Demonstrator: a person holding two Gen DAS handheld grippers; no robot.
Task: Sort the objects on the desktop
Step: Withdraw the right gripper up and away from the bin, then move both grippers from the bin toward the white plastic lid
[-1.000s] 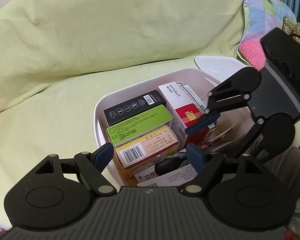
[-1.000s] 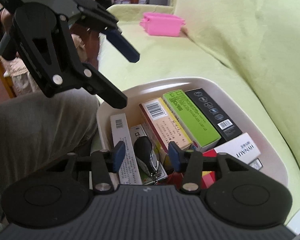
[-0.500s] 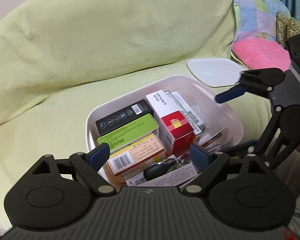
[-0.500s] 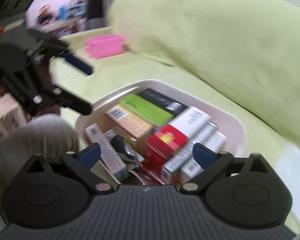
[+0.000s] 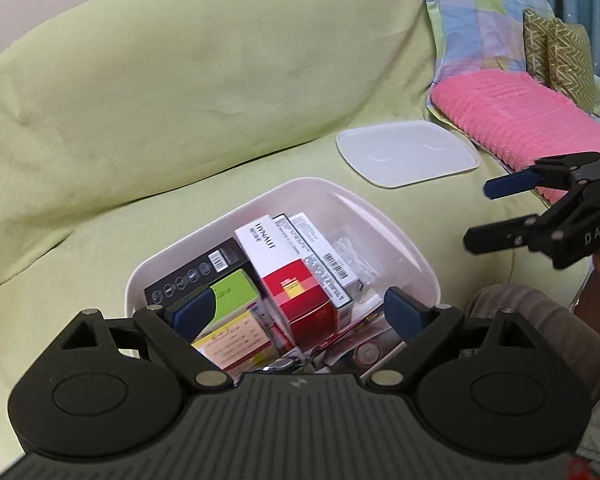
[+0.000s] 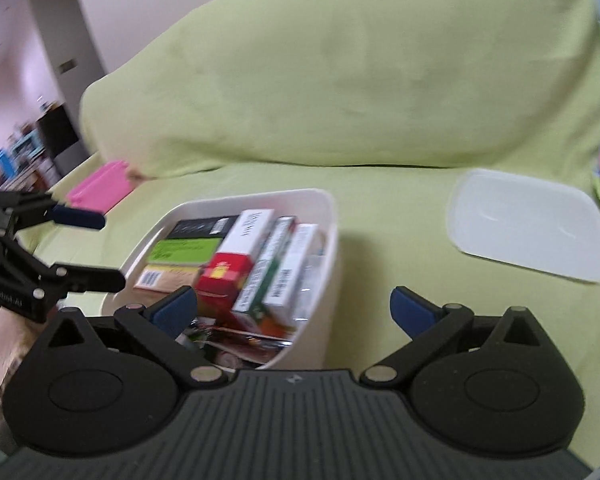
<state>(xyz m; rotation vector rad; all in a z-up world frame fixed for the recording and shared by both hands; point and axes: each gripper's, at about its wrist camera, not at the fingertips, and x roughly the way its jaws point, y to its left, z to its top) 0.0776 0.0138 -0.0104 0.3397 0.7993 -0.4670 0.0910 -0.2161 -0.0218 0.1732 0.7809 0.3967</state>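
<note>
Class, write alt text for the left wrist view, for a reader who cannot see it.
A white tub packed with upright boxes, among them a red and white box, sits on a green sofa. The open left tool hovers over its near end. A white lid lies apart on the seat behind it, and the open right tool enters from the right.

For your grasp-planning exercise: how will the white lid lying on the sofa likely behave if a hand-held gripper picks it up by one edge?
The white lid looks thin and flat, so it is probably light and may flex. Its smooth plastic surface could slip between the pads. It lies flush on the soft green sofa cover, so getting under an edge may be awkward.
</note>
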